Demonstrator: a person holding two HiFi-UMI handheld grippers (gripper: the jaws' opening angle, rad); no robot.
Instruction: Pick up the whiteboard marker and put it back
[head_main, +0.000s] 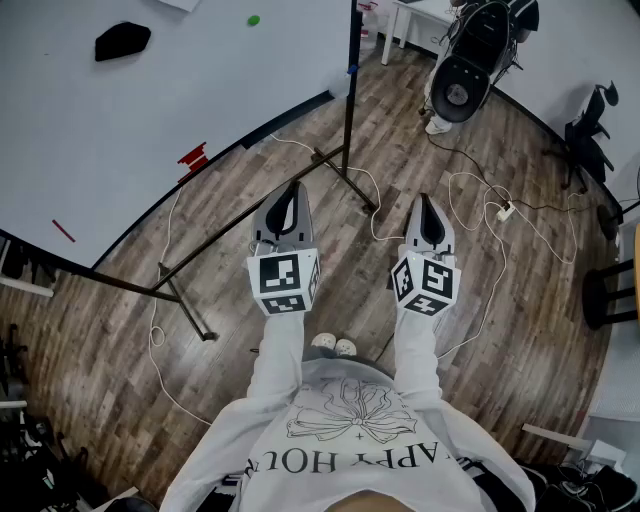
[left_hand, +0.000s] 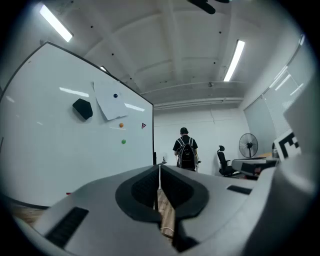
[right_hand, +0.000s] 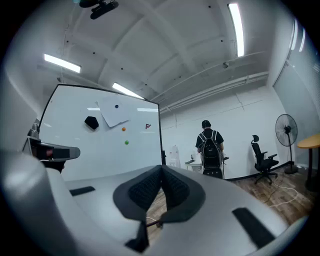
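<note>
A large whiteboard on a wheeled stand fills the upper left of the head view. On it are a black eraser, a green magnet and a pinned sheet of paper. A thin red marker-like stick shows near the board's lower edge, and a red piece sits further along it. My left gripper and right gripper are held level side by side over the wood floor, both shut with nothing between the jaws. Both point toward the board from a distance.
The stand's black legs cross the floor just ahead of the grippers. White cables and a power strip lie at the right. A person with a backpack stands farther back, near an office chair and a fan.
</note>
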